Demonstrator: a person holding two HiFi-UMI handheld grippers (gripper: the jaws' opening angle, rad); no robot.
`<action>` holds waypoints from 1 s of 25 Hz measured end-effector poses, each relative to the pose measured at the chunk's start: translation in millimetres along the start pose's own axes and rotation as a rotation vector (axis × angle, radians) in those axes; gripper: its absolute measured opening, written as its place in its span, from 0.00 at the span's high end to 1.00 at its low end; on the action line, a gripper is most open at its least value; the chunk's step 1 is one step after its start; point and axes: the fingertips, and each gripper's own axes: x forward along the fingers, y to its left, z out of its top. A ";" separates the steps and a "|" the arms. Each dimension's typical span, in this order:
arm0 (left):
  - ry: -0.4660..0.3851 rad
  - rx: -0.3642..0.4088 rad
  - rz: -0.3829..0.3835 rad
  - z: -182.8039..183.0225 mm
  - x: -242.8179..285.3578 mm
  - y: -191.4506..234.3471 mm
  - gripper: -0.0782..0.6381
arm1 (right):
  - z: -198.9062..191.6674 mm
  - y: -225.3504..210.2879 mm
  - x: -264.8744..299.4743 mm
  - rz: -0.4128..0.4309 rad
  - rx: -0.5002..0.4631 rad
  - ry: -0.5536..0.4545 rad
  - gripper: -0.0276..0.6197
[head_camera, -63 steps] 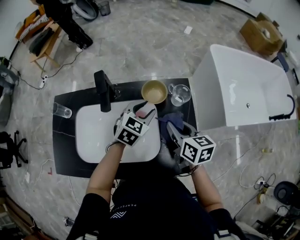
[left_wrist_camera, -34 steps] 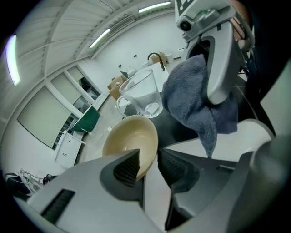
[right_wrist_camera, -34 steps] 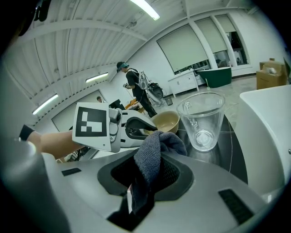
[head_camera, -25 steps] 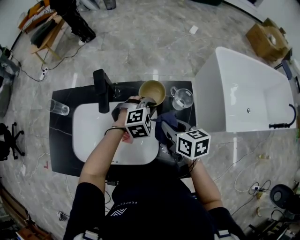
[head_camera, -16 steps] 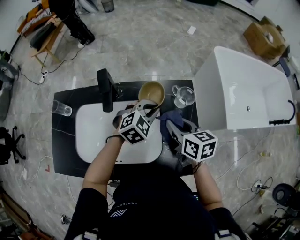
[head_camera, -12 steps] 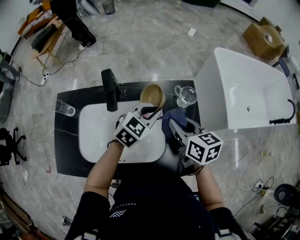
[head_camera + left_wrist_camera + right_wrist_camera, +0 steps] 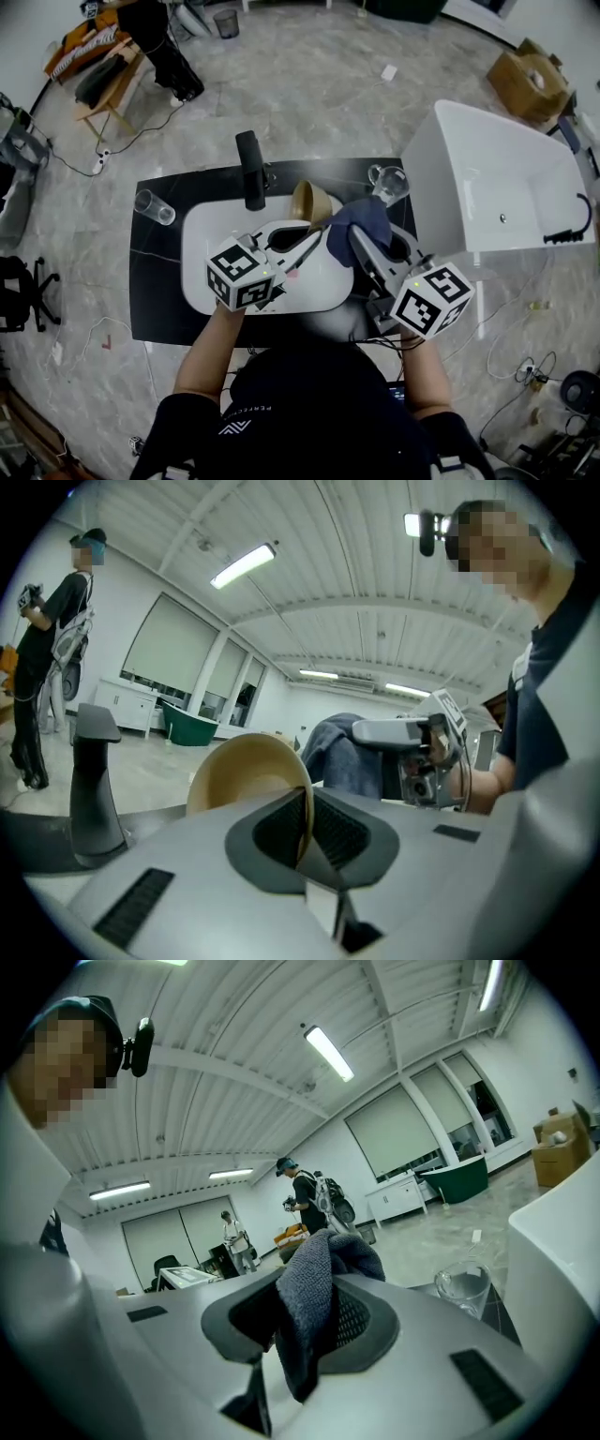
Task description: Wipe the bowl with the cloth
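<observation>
I have my left gripper (image 7: 316, 228) clamped shut on the rim of the bowl (image 7: 307, 199). My right gripper (image 7: 362, 242) is pinched shut on the cloth (image 7: 362, 217).

The head view sets the scene. Both grippers are above the far right part of the white sink (image 7: 202, 258), with the bowl on the left and the cloth just right of it. That view does not tell me whether the 2 touch. It alone shows the tumbler (image 7: 154, 206) at the far left of the black counter (image 7: 155, 300). It also shows the whole tub (image 7: 487, 187) to the right.

The left gripper view shows the grip itself. The thin rim stands edge-on between my 2 pads, and the bowl is tipped so its hollow faces left. The faucet (image 7: 251, 169) is near on the left, and a person (image 7: 37, 658) stands far off behind it. To the right, the cloth hangs from my other gripper, close behind the bowl's edge.

The right gripper view shows how the cloth is held. It is bunched between the pads, with a fold standing above them and a tail hanging below. The bowl does not appear there. The jug (image 7: 464, 1288) stands to the right, near a white wall of the tub.
</observation>
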 end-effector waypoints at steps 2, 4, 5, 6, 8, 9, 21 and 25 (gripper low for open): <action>-0.029 -0.043 -0.038 3.8 -12.8 -7.8 0.87 | 0.8 13.7 2.4 0.010 -0.006 -0.010 0.80; -0.053 -0.076 -0.065 7.1 -23.2 -13.8 0.87 | 1.1 28.0 3.8 0.022 -0.014 -0.018 0.80; -0.066 -0.090 -0.074 9.2 -28.0 -16.1 0.87 | 2.0 35.1 3.6 0.029 -0.019 -0.024 0.80; -0.078 -0.104 -0.082 11.0 -32.6 -18.3 0.87 | 3.3 42.0 3.0 0.037 -0.024 -0.032 0.80; -0.093 -0.130 -0.107 12.2 -40.4 -24.6 0.87 | 6.0 54.2 0.5 0.050 -0.038 -0.048 0.80; -0.096 -0.141 -0.125 11.5 -42.9 -29.1 0.87 | 6.8 58.8 -1.1 0.054 -0.045 -0.055 0.80; -0.051 -0.137 -0.376 1.8 -59.1 -82.2 0.87 | -2.5 71.7 -7.4 0.019 -0.134 -0.029 0.80; -0.036 -0.109 -0.433 1.5 -67.5 -92.5 0.87 | -3.9 70.2 -8.3 0.005 -0.131 -0.030 0.80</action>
